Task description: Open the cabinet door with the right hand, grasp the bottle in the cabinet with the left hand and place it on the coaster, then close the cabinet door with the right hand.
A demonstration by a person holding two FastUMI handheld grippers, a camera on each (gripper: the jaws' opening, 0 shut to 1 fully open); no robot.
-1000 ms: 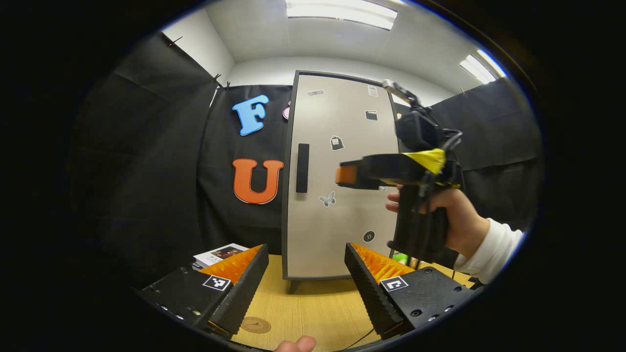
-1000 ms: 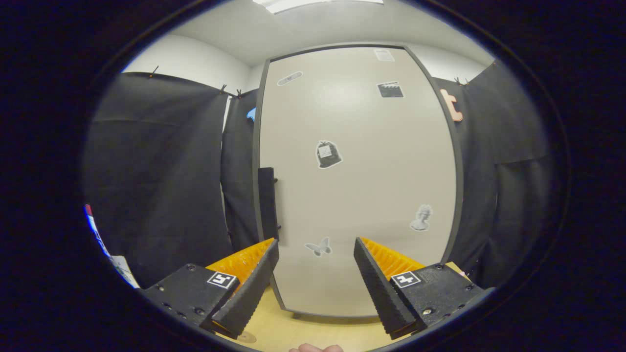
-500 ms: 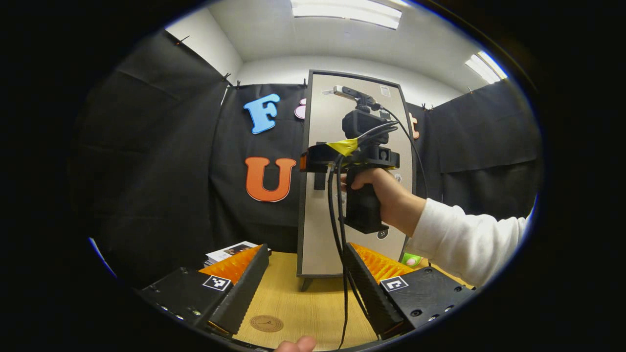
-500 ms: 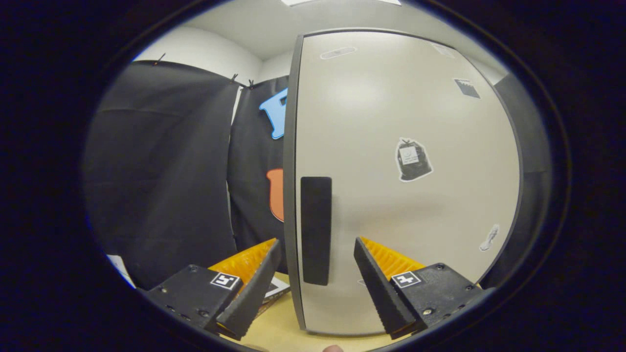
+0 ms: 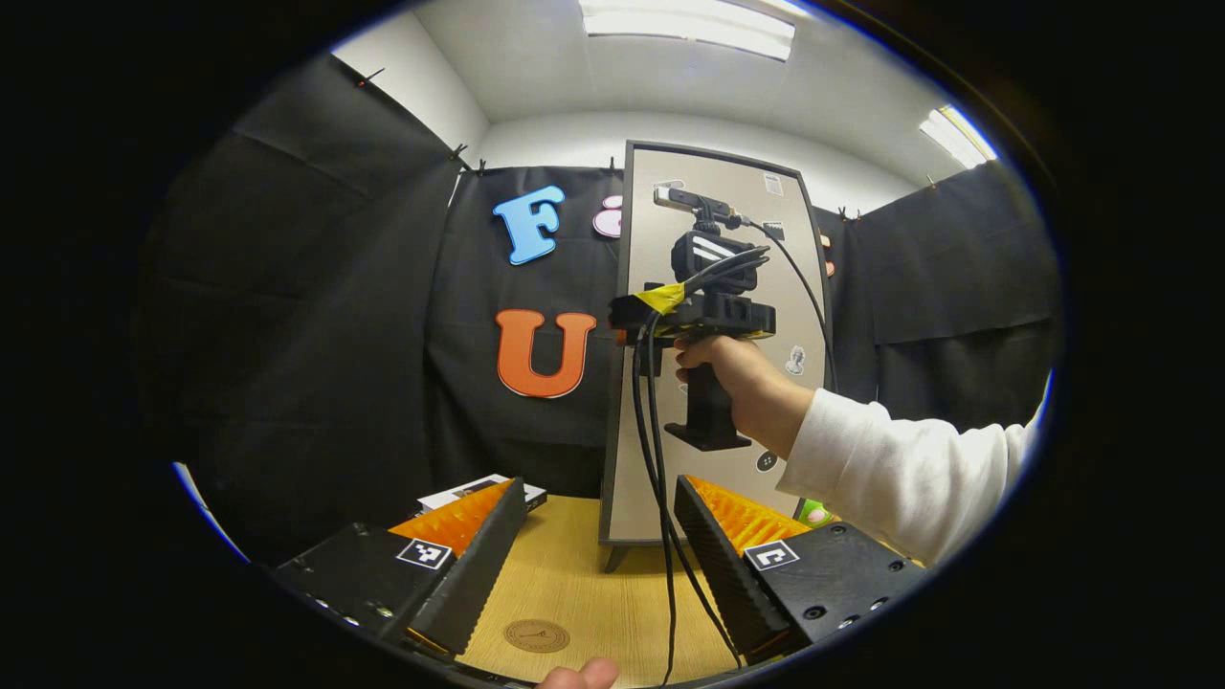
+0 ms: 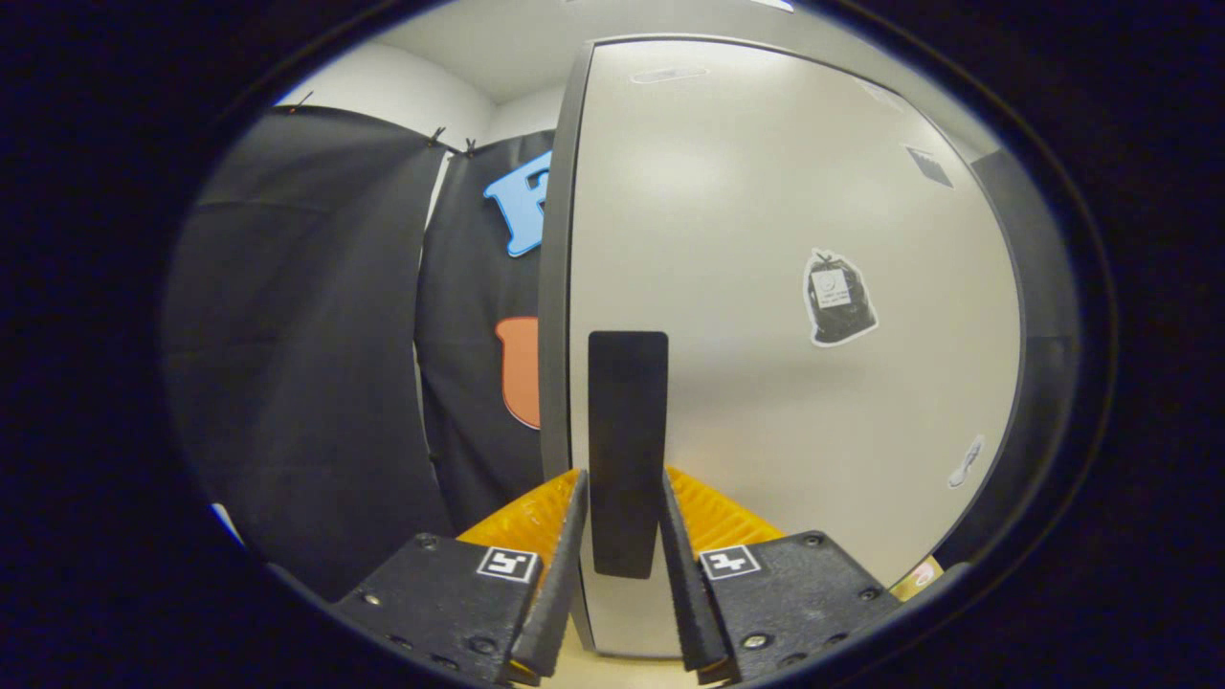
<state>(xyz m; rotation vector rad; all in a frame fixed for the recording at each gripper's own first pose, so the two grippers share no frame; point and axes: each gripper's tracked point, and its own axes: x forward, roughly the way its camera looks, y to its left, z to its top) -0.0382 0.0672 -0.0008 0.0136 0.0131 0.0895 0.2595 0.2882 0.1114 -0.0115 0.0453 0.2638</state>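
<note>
1. Since half a second ago, the right gripper has narrowed its fingers from a wide spread to a close bracket around the tall black rectangular door handle; the handle now stands larger and more central in the right gripper view.
2. Right gripper fingers: both sit hard against the handle's lower part, one on each side. Contact appears made on both sides, with no gap visible.
3. Pale grey cabinet door with dark frame: flush and closed in the right gripper view. Several small stickers sit on its face.
4. Left gripper: its fingers stand wide apart and hold nothing. It hovers above the light wooden table, well short of the cabinet.
5. Round brown coaster: lies flat on the table between the left gripper's fingers, near the front edge, bare on top.
6. In the left gripper view, the right gripper is farther off at the door's left edge, at handle height. A hand with a white sleeve grips its black pistol stock. Black cables hang from it down toward the table.
7. Bottle: not sighted; the cabinet interior is hidden by the shut door.
8. Stack of printed booklets: lies on the table left of the cabinet, against the black cloth.
</note>
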